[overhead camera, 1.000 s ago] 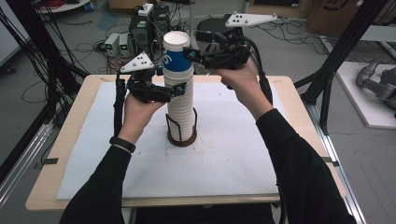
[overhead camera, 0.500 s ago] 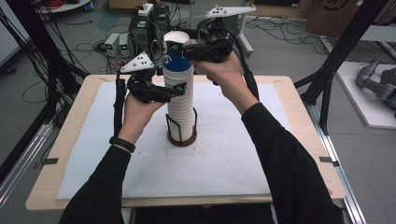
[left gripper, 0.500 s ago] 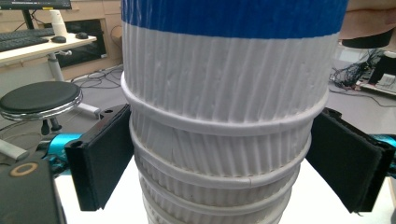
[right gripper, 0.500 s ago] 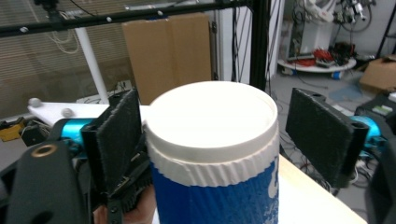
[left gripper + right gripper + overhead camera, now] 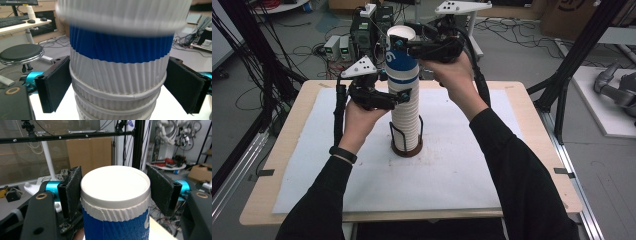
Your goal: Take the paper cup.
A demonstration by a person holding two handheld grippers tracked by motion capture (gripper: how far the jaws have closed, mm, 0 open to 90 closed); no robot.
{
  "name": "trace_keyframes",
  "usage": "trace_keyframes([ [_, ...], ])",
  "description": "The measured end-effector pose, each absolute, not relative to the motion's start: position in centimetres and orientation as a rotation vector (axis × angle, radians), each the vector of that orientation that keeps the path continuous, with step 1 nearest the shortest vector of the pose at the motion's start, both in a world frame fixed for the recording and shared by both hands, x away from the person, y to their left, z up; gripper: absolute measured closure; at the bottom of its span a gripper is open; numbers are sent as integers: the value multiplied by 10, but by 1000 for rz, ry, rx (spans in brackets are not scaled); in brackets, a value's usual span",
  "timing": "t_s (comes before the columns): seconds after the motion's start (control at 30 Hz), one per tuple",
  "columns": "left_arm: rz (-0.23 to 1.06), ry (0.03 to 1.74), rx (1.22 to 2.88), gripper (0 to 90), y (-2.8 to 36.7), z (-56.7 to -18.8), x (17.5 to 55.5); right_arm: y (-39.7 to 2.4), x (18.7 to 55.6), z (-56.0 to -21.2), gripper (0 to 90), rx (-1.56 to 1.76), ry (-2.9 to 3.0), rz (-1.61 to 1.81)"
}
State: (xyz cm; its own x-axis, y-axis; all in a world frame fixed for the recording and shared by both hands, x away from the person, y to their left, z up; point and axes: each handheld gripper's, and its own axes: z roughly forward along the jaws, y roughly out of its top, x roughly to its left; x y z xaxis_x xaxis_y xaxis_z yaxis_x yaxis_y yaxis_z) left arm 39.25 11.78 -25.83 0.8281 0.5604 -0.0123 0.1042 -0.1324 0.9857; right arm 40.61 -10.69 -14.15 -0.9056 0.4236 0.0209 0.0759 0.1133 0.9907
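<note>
Grey floor (image 5: 532,55) strewn with cables — black stool (image 5: 21,53), cardboard box (image 5: 88,155) behind.

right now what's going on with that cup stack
A person is pulling the top cup off a tall stack of paper cups standing in a wire holder on the table. The right gripper has just closed its jaws on the top cup near its rim. The left gripper brackets the stack just below, pads against its sides, steadying it. The top cup sits slightly raised but is not yet clear of the stack.
</note>
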Motion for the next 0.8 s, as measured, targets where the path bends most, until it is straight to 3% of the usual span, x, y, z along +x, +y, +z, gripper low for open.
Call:
trace_keyframes([
  [0.8, 425, 521, 1680, 116, 118, -258, 392, -131, 379, -94, 319, 391, 1950, 1973],
])
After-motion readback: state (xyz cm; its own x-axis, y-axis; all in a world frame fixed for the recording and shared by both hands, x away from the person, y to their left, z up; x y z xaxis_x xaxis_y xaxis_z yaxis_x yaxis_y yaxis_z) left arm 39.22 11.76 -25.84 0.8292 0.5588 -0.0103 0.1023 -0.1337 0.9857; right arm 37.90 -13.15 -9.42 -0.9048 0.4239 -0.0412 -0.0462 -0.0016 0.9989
